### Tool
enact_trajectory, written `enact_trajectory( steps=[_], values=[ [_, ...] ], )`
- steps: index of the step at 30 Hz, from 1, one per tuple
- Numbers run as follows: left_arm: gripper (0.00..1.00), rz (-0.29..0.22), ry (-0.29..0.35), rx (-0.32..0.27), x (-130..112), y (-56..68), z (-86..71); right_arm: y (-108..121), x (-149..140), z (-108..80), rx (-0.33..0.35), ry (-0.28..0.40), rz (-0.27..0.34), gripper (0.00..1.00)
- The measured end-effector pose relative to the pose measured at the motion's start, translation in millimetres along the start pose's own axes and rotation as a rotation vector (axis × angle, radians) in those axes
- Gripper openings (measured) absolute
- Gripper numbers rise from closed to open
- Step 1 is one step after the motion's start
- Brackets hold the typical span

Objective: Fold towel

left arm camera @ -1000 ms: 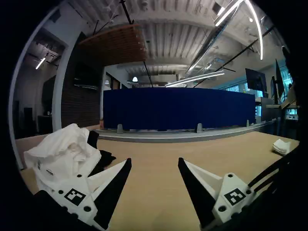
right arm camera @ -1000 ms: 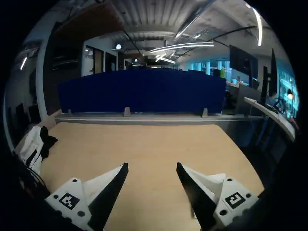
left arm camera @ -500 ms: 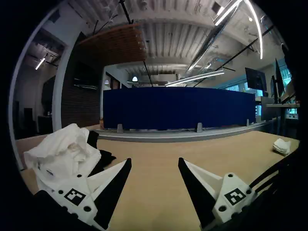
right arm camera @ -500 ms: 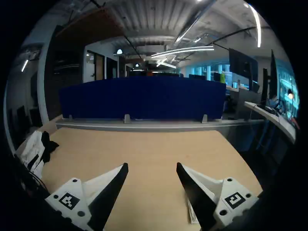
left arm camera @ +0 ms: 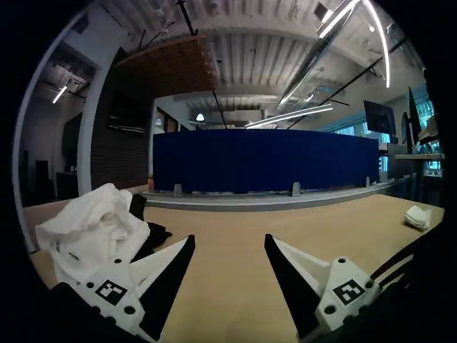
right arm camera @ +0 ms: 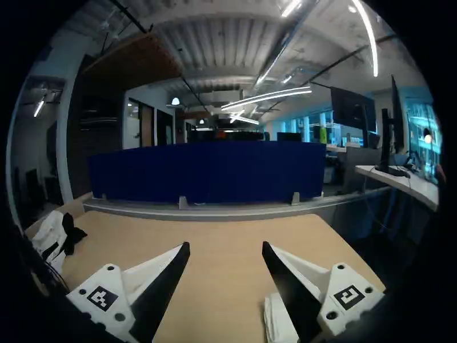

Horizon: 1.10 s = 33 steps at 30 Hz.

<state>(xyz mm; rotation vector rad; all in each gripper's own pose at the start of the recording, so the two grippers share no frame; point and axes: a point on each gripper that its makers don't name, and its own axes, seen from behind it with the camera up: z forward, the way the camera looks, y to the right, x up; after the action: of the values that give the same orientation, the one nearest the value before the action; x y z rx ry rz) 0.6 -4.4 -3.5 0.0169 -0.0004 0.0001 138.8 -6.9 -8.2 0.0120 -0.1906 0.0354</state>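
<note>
Left gripper (left arm camera: 228, 237) and right gripper (right arm camera: 225, 244): jaws open, empty. Crumpled white cloth towel (left arm camera: 94, 220) lies on light wooden table (left arm camera: 240, 223), just beside the left gripper. Suggest pinching one hem corner, clear of the adjoining black fabric (left arm camera: 153, 233).

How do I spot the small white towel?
On the wood table before the blue divider, look at its right end in the left gripper view. The small white towel lies alone there, compact, unlike the big crumpled white pile at left.
</note>
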Motion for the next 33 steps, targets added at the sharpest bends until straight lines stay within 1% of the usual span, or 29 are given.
enact_trajectory(
  steps=[6, 11, 14, 20, 26, 29, 33],
  values=[
    [0.90, 0.000, 0.000, 0.000, 0, -0.3, 0.3, 18, -21, 2.1, 0.001, 0.035, 0.028, 1.00],
    [0.90, 0.000, 0.000, 0.000, 0, -0.5, 0.6, 23, -43, 7.7, 0.031, 0.082, 0.015, 0.99],
    [0.90, 0.000, 0.000, 0.000, 0, -0.8, 1.0, 27, -62, 15.1, 0.030, 0.099, 0.006, 0.99],
    [0.90, 0.000, 0.000, 0.000, 0, -0.8, 1.5, 23, -94, 30.0, 0.045, 0.123, -0.026, 0.99],
    [0.90, 0.000, 0.000, 0.000, 0, -0.5, 2.1, 22, -118, 39.6, 0.031, 0.139, -0.044, 0.99],
    [0.90, 0.000, 0.000, 0.000, 0, -0.4, 1.9, 24, -126, 42.3, 0.016, 0.139, -0.043, 0.99],
    [0.90, 0.000, 0.000, 0.000, 0, -0.4, 1.6, 28, -128, 43.5, 0.002, 0.153, -0.027, 0.99]
  ],
)
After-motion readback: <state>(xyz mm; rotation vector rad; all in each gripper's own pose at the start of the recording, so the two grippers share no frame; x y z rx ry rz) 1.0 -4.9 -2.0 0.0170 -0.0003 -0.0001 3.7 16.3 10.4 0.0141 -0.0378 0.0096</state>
